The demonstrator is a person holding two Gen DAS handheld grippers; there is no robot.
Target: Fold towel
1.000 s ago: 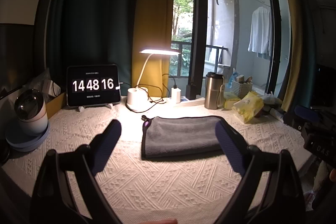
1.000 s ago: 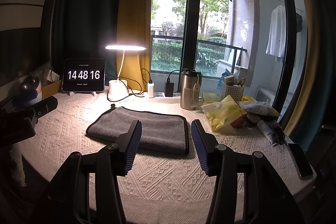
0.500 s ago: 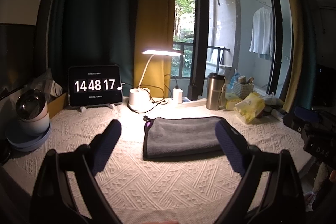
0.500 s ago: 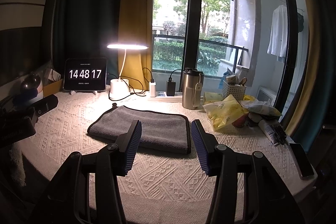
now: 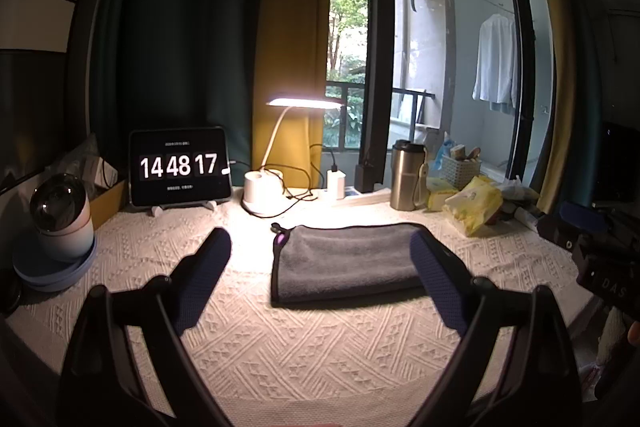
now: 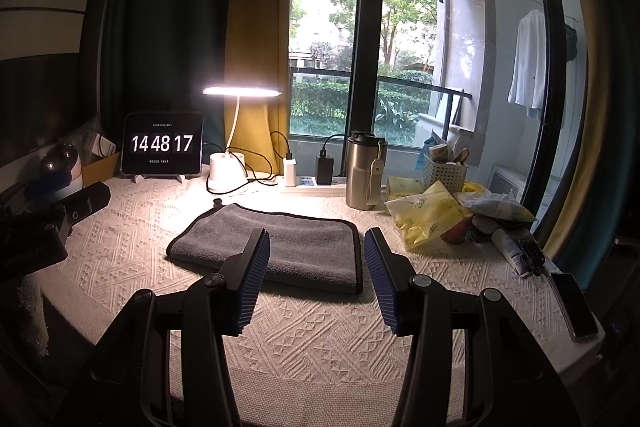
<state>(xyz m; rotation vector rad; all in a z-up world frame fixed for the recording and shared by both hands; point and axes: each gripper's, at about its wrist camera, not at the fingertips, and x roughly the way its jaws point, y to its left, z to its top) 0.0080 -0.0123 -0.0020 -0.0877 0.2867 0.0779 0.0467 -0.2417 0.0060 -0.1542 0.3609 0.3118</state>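
A grey towel (image 5: 346,261) with dark trim lies folded flat on the cream textured tablecloth (image 5: 312,343), below the lamp. It also shows in the right wrist view (image 6: 276,247). My left gripper (image 5: 320,247) is open and empty, held above the cloth in front of the towel, its right finger overlapping the towel's right end. My right gripper (image 6: 316,243) is open and empty, held above the towel's near right corner. The right gripper's body shows at the right edge of the left wrist view (image 5: 600,251).
A clock tablet (image 5: 180,167), lit desk lamp (image 5: 264,187), power strip with chargers (image 6: 312,183), steel tumbler (image 6: 364,171), yellow packets (image 6: 428,219), basket (image 6: 444,171) and tubes line the back and right. A phone (image 6: 576,307) lies at the right edge. A round camera (image 5: 60,215) stands at the left.
Both grippers drew back slightly from the towel and stayed open. The towel has not moved. The clock went from 14 48 16 to 14 48 17.
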